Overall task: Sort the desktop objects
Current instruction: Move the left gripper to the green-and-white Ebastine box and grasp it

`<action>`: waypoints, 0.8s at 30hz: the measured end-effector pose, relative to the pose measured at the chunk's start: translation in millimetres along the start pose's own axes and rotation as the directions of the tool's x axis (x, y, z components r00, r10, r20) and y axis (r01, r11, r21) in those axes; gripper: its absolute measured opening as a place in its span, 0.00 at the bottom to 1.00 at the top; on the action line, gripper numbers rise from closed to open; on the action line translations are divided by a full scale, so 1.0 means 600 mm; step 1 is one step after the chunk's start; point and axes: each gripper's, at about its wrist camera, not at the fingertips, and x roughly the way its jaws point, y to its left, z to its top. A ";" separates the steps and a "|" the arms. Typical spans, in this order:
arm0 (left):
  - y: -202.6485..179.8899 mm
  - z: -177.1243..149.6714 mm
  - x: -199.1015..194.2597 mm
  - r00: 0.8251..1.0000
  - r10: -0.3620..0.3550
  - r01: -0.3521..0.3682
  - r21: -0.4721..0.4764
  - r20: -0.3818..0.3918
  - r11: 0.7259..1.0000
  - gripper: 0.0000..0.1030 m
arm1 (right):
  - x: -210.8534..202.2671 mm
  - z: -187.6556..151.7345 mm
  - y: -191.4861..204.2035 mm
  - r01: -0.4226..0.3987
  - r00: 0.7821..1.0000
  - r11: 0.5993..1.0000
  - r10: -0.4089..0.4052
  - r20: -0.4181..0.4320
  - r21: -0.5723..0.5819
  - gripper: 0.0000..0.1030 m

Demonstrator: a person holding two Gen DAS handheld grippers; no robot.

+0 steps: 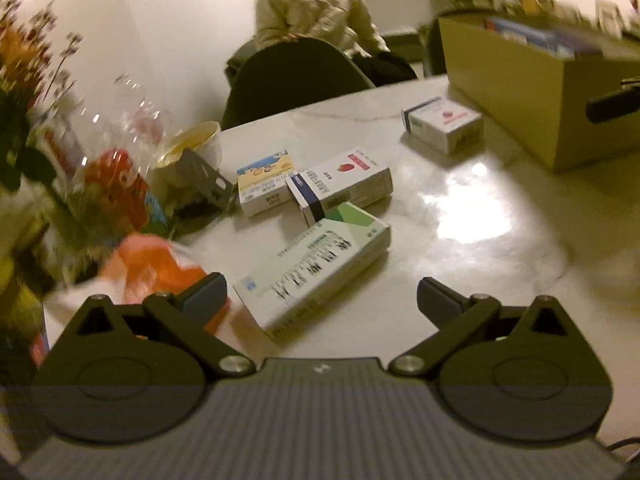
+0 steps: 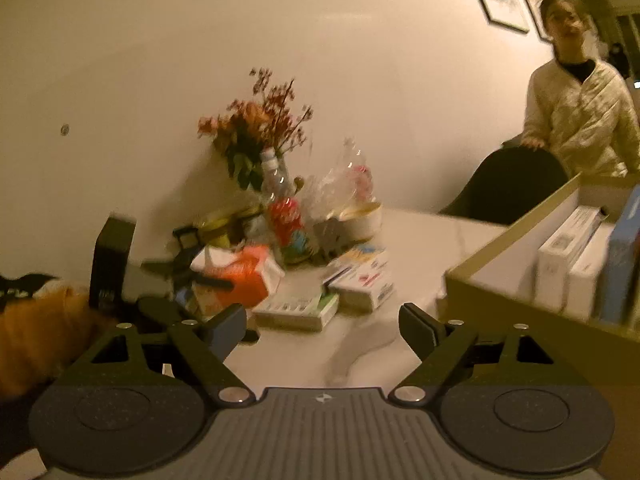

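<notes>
Nearest our left wrist camera, our left gripper [image 1: 322, 298] hangs over the white table [image 1: 460, 248] with its jaws spread wide, holding nothing. Just beyond its fingertips lies a long green-and-white box [image 1: 316, 268]. Past it we count two more cartons touching each other: a strawberry-marked box [image 1: 340, 186] and a yellow-and-blue box [image 1: 265, 182]. A fourth small white box [image 1: 442, 122] sits apart, near the cardboard bin [image 1: 540, 92]. An orange packet [image 1: 160, 268] lies by the left finger.

Our right gripper [image 2: 322, 326] is likewise spread and empty. Only its view shows the inside of the cardboard bin, where two white boxes [image 2: 568, 248] and one blue box [image 2: 622, 256] stand upright, and a vase of flowers [image 2: 256, 132] against the wall. One seated person in a pale jacket [image 2: 580, 116] appears in both views.
</notes>
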 end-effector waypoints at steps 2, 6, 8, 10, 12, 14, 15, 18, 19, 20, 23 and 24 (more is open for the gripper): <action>0.007 0.008 0.012 1.000 -0.015 0.015 0.024 -0.009 1.000 1.00 | 0.020 -0.013 0.004 0.016 0.999 0.999 -0.017 -0.052 -0.028 0.83; 0.015 0.020 0.040 0.996 -0.070 0.073 0.069 -0.050 0.995 1.00 | 0.046 -0.031 0.013 0.006 0.995 0.999 -0.011 -0.101 -0.047 0.83; 0.016 0.024 0.053 0.993 -0.091 0.097 0.080 -0.074 0.992 1.00 | 0.054 -0.041 0.014 -0.007 0.993 0.999 0.002 -0.118 -0.035 0.83; 0.019 0.025 0.067 0.990 -0.101 0.108 0.068 -0.100 0.992 1.00 | 0.058 -0.048 0.015 -0.006 0.991 0.999 0.001 -0.132 -0.041 0.83; 0.021 0.027 0.080 0.986 -0.112 0.119 0.056 -0.125 0.991 1.00 | 0.061 -0.053 0.015 -0.001 0.990 0.999 -0.005 -0.141 -0.044 0.83; 0.024 0.028 0.093 0.981 -0.122 0.130 0.043 -0.150 0.991 1.00 | 0.061 -0.055 0.011 -0.001 0.989 1.000 -0.003 -0.146 -0.029 0.83; 0.026 0.029 0.100 0.978 -0.128 0.135 0.037 -0.163 0.990 1.00 | 0.061 -0.055 0.009 -0.001 0.989 1.000 -0.002 -0.147 -0.021 0.83; 0.037 0.032 0.110 0.971 -0.156 0.157 -0.012 -0.181 0.988 1.00 | 0.066 -0.056 0.004 0.003 0.988 1.000 -0.003 -0.155 -0.006 0.83; 0.042 0.032 0.114 0.967 -0.169 0.165 -0.041 -0.188 0.986 1.00 | 0.067 -0.057 0.004 0.003 0.987 1.000 -0.004 -0.158 -0.003 0.83; 0.045 0.031 0.116 0.965 -0.178 0.169 -0.065 -0.191 0.984 1.00 | 0.068 -0.058 0.003 0.003 0.987 1.000 -0.003 -0.162 -0.001 0.83; 0.047 0.028 0.117 0.963 -0.189 0.173 -0.097 -0.191 0.980 0.97 | 0.071 -0.060 0.003 0.001 0.985 1.000 0.000 -0.171 0.004 0.83; 0.047 0.027 0.116 0.962 -0.196 0.178 -0.106 -0.192 0.978 0.96 | 0.072 -0.060 0.003 0.000 0.985 1.000 0.001 -0.174 0.005 0.83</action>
